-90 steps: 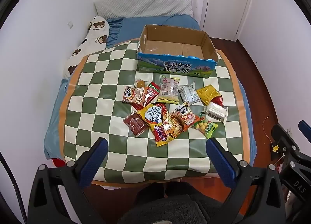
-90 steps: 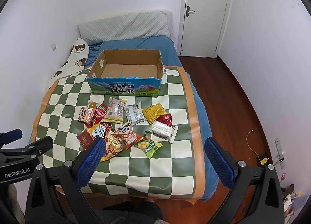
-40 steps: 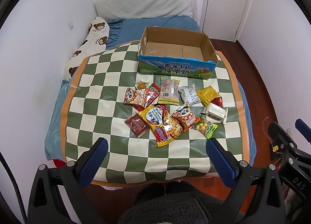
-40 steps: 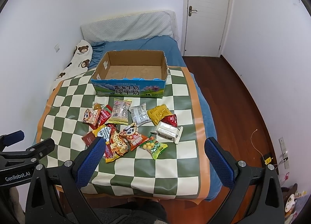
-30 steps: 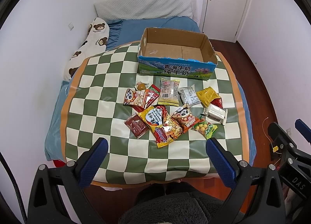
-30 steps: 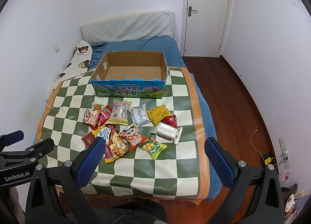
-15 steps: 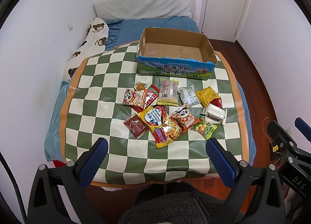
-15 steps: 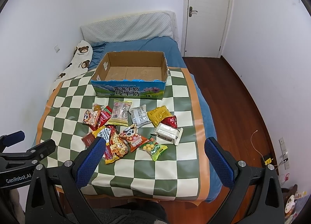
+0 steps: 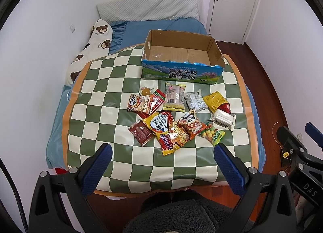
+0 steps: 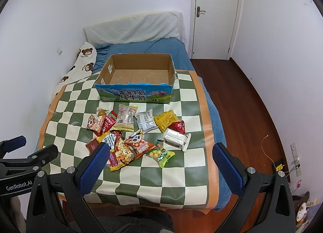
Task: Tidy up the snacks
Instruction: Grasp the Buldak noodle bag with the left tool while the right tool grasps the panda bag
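Both of your grippers hang above the near edge of the bed, jaws spread wide and holding nothing: the left gripper (image 9: 162, 160) frames the snack pile from the bottom of its view, and the right gripper (image 10: 159, 159) does the same in its own. The snacks (image 9: 177, 115) lie scattered at the centre of the frame on the green checkered cloth (image 9: 97, 99), ahead of both claws, with the empty cardboard box (image 9: 182, 72) beyond them toward the upper middle, its long side running left to right across the picture. The nearest packet to your left claw looks to be the yellow noodle bag (image 9: 167, 132), whose long axis slants from upper left to lower right; the green candy packet (image 10: 160, 155) sits almost dead centre between the right claw's fingers and seems the closer reach for that hand. Either pick means going forward and down, then carrying on past the pile to the box, which lies straight ahead.
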### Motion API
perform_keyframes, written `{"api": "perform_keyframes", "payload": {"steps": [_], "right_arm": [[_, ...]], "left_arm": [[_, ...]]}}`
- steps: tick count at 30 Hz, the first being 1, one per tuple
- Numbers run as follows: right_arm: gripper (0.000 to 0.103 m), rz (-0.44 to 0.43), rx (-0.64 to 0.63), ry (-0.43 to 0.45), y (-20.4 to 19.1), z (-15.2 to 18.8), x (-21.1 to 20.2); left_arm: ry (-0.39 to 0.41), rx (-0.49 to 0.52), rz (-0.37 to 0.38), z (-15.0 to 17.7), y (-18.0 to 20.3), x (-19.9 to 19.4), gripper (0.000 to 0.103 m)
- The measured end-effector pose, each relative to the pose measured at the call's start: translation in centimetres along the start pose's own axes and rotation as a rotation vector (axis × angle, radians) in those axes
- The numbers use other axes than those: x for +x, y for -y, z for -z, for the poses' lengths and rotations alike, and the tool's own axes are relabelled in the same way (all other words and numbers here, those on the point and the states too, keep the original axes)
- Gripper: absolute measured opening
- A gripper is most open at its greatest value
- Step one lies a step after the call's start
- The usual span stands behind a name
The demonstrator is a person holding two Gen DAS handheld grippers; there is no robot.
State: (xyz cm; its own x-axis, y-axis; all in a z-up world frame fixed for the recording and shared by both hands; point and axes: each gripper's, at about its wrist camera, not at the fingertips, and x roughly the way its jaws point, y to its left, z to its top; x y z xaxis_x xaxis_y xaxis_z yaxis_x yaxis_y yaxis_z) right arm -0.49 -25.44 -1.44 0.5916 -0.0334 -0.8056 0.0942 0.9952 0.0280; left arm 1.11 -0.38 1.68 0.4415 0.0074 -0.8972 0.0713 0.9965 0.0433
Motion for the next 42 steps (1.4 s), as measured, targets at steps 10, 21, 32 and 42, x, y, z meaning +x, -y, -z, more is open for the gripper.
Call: {"api": "perform_keyframes", "payload": {"steps": [10,21,32,42], "right_arm": [[0.103,0.0,0.005,-0.014,-0.1,0.0,0.9],[0.103,-0.035,0.021,-0.15,-0.5,0.8,13.9],[0.089,-0.074,-0.009,-0.372,0.9,2.9,28.9],[0.089,-0.148,-0.081,-0.469,0.7,1.5,33.7]], "left_arm": [[-0.007,-0.017,-0.004,-1.1,0.0,0.9,0.103],[-0.206,-0.165,-0.094,-2.4,-4.3,15.6,0.103],[-0.607,-0.353,0.109,-0.6,-1.7,34.3,0.097],[-0.515,-0.266,0.042,0.9,1.8,37.4,0.072]]}}
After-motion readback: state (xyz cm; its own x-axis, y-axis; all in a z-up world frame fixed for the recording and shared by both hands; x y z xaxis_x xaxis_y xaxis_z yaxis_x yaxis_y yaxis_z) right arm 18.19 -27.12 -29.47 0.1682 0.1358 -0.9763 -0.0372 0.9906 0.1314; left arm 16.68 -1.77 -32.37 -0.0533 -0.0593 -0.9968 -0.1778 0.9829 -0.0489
